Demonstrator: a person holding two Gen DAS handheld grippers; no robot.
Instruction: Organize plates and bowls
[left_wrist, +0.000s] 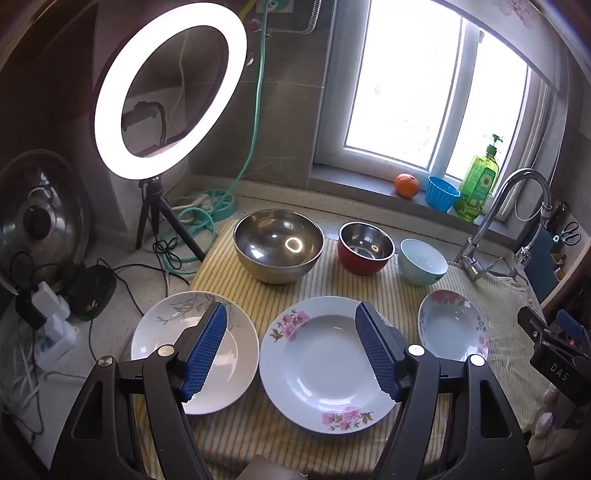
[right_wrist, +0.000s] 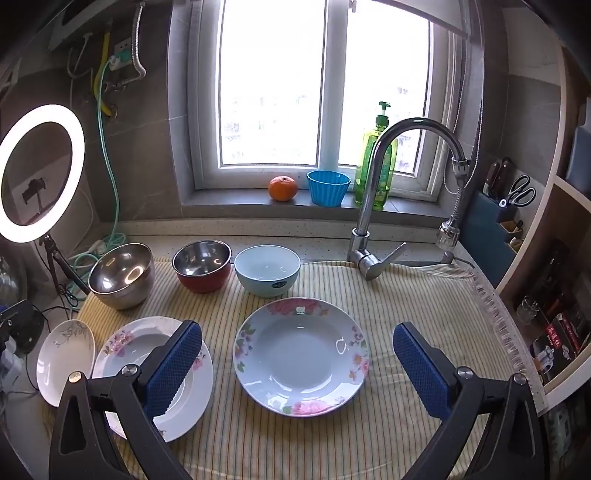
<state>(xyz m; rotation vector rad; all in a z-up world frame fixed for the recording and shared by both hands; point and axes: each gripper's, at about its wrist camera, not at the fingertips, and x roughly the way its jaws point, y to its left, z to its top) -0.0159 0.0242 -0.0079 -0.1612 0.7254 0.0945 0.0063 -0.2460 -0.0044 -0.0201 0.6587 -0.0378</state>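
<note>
A yellow striped cloth (left_wrist: 332, 280) covers the counter. Near row, left to right: a white plate with a grey leaf pattern (left_wrist: 155, 332), a wide white plate with pink flowers (left_wrist: 317, 365), a smaller deep flowered plate (right_wrist: 301, 356). Far row: a large steel bowl (left_wrist: 279, 243), a red bowl with steel lining (left_wrist: 365, 247), a pale blue ceramic bowl (left_wrist: 421, 264). The left gripper (left_wrist: 291, 350) hovers released, empty, over the wide plate. The right gripper (right_wrist: 297, 369), also released and empty, hangs above the smaller plate.
</note>
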